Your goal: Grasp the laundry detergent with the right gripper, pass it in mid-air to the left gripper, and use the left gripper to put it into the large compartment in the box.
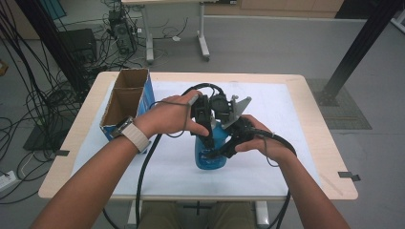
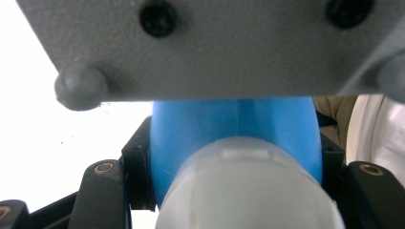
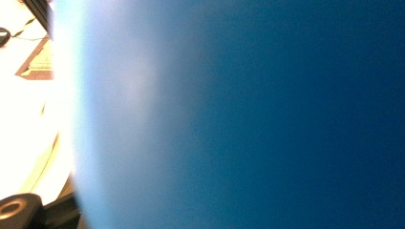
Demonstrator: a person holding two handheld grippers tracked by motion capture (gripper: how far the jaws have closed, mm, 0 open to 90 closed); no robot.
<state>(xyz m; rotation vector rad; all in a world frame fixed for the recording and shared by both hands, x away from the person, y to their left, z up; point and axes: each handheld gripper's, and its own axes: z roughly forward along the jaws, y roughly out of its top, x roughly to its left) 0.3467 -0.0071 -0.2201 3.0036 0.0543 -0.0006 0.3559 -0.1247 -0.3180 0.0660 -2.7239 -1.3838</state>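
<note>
At table centre, high view: a blue bottle stands upright on the white mat, with both hands closed in on it. The left gripper comes down on the bottle's upper part from the left; the right gripper meets the body from the right, lower down. A grey plate sticks up above the pair. An open cardboard box stands at the mat's left edge, well apart from the bottle. Jaw contact is hard to read here (hands and gripper bodies cover it).

Left gripper view: this one shows the grip itself. The bottle sits between the two black jaws, its whitish cap nearest the lens and the blue shoulder behind it. Both jaws press the blue sides, so the gripper is clamped on the bottle. The grey plate with its screws crosses the top of the frame.

Right gripper view: the bottle's blue wall sits right against the lens, blurred. A bit of black jaw shows at the lower left corner, against the bottle; bright table at the left edge. The jaws are drawn in, grasping the bottle's body.
</note>
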